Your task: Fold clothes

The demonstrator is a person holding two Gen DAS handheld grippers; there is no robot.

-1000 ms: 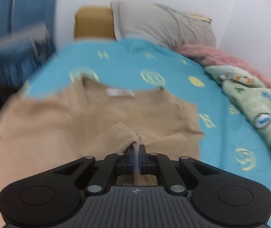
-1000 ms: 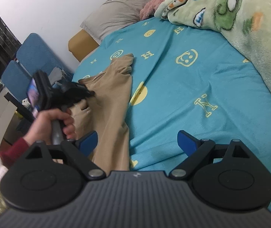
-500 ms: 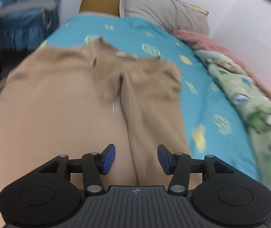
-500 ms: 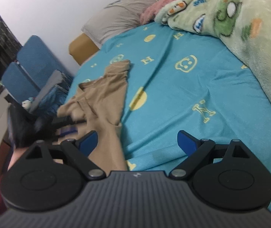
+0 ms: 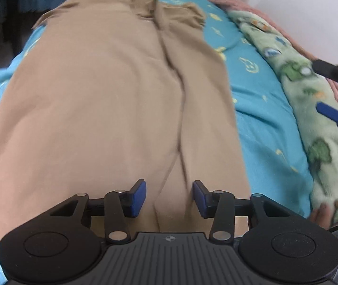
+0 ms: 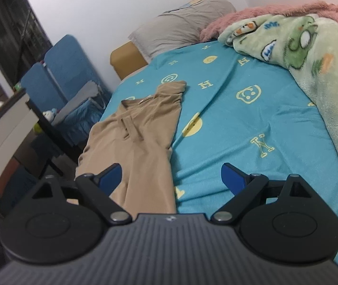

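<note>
The left wrist view looks down close over the tan garment (image 5: 112, 99), spread lengthwise on the turquoise bed sheet (image 5: 261, 109) with one side folded in along a central crease. The left gripper (image 5: 169, 198) hangs just above the cloth, its jaws closing with nothing pinched between them. Only the right wrist view shows the room: blue chairs (image 6: 57, 76), a grey pillow (image 6: 183, 28), the green blanket (image 6: 311, 57). The right gripper (image 6: 171, 178) stands wide open, empty.
</note>
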